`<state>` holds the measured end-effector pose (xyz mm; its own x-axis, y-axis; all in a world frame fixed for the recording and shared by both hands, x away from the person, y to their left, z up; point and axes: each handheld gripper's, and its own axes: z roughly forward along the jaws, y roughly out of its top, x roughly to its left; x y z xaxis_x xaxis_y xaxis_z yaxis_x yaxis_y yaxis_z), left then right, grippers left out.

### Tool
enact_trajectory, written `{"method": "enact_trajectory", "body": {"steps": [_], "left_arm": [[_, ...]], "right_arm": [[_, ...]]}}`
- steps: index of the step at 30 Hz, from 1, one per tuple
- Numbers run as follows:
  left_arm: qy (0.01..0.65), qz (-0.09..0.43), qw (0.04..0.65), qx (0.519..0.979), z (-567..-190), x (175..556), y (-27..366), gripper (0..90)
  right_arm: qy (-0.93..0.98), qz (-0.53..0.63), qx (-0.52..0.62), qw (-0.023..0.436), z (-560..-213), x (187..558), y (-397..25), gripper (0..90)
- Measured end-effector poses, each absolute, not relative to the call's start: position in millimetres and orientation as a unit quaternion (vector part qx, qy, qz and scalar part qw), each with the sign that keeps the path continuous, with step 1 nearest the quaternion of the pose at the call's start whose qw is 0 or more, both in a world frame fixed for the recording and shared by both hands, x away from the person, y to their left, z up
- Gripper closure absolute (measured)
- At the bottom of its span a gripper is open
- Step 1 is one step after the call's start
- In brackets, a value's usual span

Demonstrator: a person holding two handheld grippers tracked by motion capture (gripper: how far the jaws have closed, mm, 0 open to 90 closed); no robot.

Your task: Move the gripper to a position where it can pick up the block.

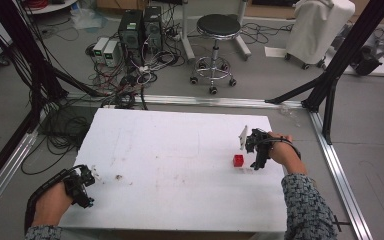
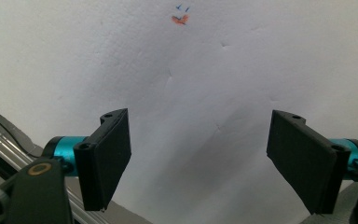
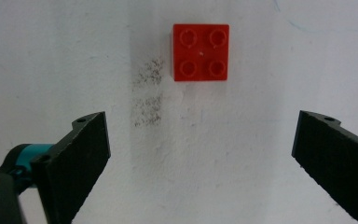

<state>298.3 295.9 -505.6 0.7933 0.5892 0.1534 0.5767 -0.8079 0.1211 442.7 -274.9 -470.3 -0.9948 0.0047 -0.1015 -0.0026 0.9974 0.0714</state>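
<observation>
- Ahead of the right gripper (image 3: 200, 154), past the tips of its two black jaws and a little toward the left one, a red four-stud brick (image 3: 200, 52) sits flat on the white table (image 3: 242, 177), studs up.
- Between that brick and the left jaw's side lies a dark grey smudge (image 3: 148, 95) on the table surface, just beside the brick.
- Both right jaws stand spread wide and released, with bare table in the gap and the brick beyond their reach, untouched.
- From the high view, the right gripper (image 1: 256, 150) hangs just beside the brick (image 1: 238, 160), held by the person's right hand (image 1: 282, 150).
- Over the table's near corner, the left gripper (image 2: 198, 158) also has its jaws parted wide, grasping nothing.
- Far ahead of the left jaws a small orange and blue mark (image 2: 181, 16) stains the table.
- Off the left jaw's outer side runs a metal rail (image 2: 9, 140) along the table edge.
</observation>
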Motion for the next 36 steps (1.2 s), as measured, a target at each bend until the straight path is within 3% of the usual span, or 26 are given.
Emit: {"method": "enact_trajectory", "body": {"steps": [11,36], "left_arm": [[0.308,0.094,0.037,0.946,-504,298,295,22.0],[0.305,0.092,0.035,0.947,-505,298,292,22.0]], "right_arm": [[0.999,0.025,-0.011,0.031,-490,453,-250,3.4],[1.000,0.018,-0.019,0.009,-519,459,-237,3.4]]}}
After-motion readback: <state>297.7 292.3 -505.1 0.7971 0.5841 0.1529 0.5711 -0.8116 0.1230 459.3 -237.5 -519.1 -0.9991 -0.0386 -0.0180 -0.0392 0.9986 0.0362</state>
